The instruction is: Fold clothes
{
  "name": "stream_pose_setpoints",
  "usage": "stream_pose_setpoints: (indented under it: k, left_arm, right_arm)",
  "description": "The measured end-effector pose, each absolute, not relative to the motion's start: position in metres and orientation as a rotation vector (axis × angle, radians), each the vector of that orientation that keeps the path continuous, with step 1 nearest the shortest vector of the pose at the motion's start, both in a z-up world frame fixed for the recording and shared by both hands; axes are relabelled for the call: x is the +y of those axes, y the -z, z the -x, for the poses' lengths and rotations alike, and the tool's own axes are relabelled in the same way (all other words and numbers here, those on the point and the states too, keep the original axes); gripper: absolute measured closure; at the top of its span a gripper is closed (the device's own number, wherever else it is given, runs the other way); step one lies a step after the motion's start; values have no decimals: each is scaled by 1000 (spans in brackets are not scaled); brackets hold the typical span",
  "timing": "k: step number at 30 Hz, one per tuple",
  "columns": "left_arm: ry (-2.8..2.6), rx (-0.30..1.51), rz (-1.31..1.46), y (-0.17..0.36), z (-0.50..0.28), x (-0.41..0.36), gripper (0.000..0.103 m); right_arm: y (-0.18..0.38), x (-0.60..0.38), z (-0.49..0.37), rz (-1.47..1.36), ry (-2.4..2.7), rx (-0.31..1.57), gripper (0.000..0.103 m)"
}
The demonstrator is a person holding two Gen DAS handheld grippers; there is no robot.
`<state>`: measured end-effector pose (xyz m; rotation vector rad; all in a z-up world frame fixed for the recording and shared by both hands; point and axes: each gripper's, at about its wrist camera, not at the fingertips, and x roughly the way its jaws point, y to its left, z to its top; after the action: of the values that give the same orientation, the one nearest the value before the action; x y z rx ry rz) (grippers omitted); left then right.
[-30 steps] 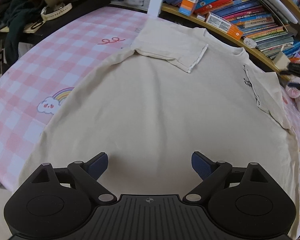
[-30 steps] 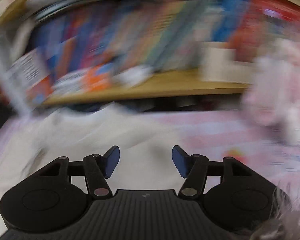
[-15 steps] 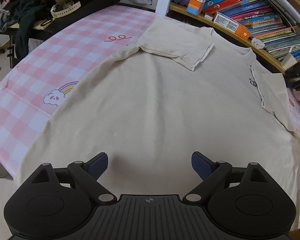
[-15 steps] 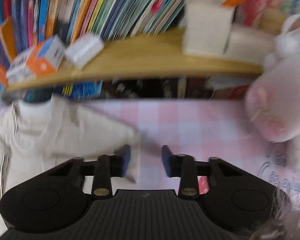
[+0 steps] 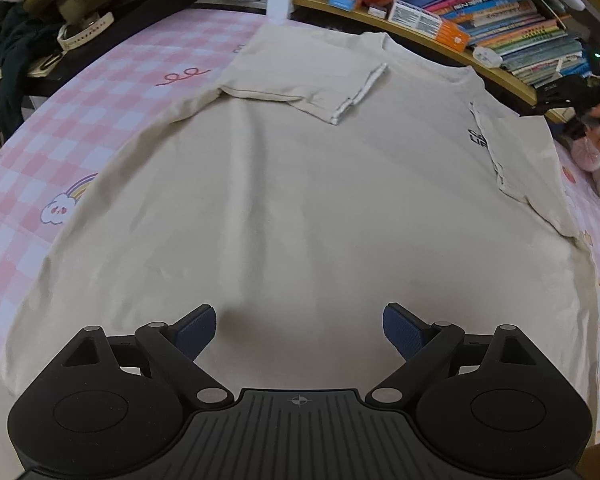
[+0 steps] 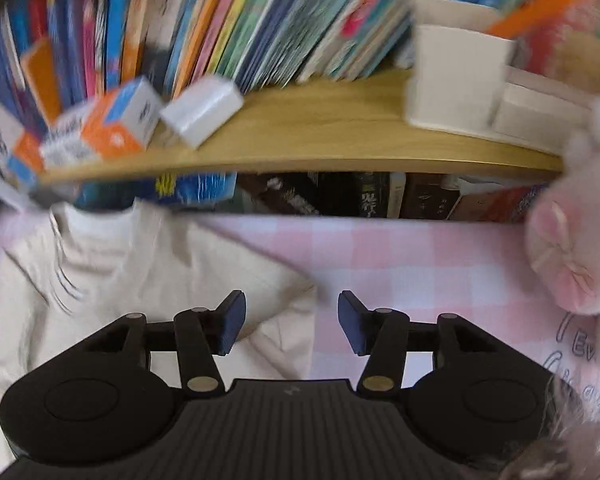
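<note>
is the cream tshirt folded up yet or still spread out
Mostly spread: the cream t-shirt lies flat across the pink checked cover. Only both sleeves are folded inward over the body.

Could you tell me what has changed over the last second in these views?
The right gripper swung to the shirt's right sleeve, pinched its edge half a second ago, and is now opening, pads off the cloth. The left gripper stayed open above the hem; both sleeves remain folded in.
</note>
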<state>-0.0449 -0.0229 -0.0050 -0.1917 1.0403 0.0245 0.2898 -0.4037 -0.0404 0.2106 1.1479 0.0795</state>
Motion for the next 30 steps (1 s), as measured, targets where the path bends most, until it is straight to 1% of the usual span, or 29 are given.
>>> stream_pose_setpoints:
  k: [1,2,3,6,8,10,11,12,13,16,18,19,22,25,26,27,30]
  left_arm:
    - [-26,1036,192,4,45,-23,10]
    - [-28,1030,192,3,46,-23,10]
    - [-32,1026,196,3,46,-22,10]
    - [-50,1030,226,6,46,-18,10]
    - [-54,1032,245,8,44,-16,10]
    - [-46,1027,246,7,43,-18,10]
    - [-39,1023,241,6,43,-20,10]
    - [-29,1018,230,5,43,-22,10]
    - [-22,1017,216,5,44,-24,10]
    - [-17,1022,197,6,45,-27,10]
    - [-19,1022,212,6,43,-28,10]
    - [-17,1019,221,5,42,-28,10]
    - [-1,1010,214,2,40,-33,10]
    - [22,1004,184,-1,43,-40,10]
    - [26,1002,177,-1,44,-41,10]
    - [30,999,170,-2,45,-42,10]
    - [22,986,191,-1,47,-40,10]
  right_arm:
    - [42,-400,-291,-161,-82,1172,67]
    - [43,-398,-294,-105,-84,1185,83]
    - [42,-400,-292,-57,-82,1183,87]
    - [42,-423,-290,-55,-18,1182,88]
    - [44,-441,-286,-127,-29,1176,88]
    - [45,-449,-280,-142,-18,1138,81]
    - [44,-452,-275,-106,33,1103,82]
    - [43,-454,-271,-59,100,1068,80]
    - [42,-460,-266,-64,139,1038,80]
    - [34,-489,-244,-353,72,964,80]
    - [31,-494,-231,-485,-4,946,80]
    - [31,-490,-226,-504,-37,946,80]
    - [38,-455,-217,-336,-65,978,78]
    - [52,-432,-212,-114,12,995,80]
    - [55,-433,-210,-87,49,992,82]
    - [58,-433,-209,-60,86,989,82]
    - [50,-443,-186,-151,97,953,82]
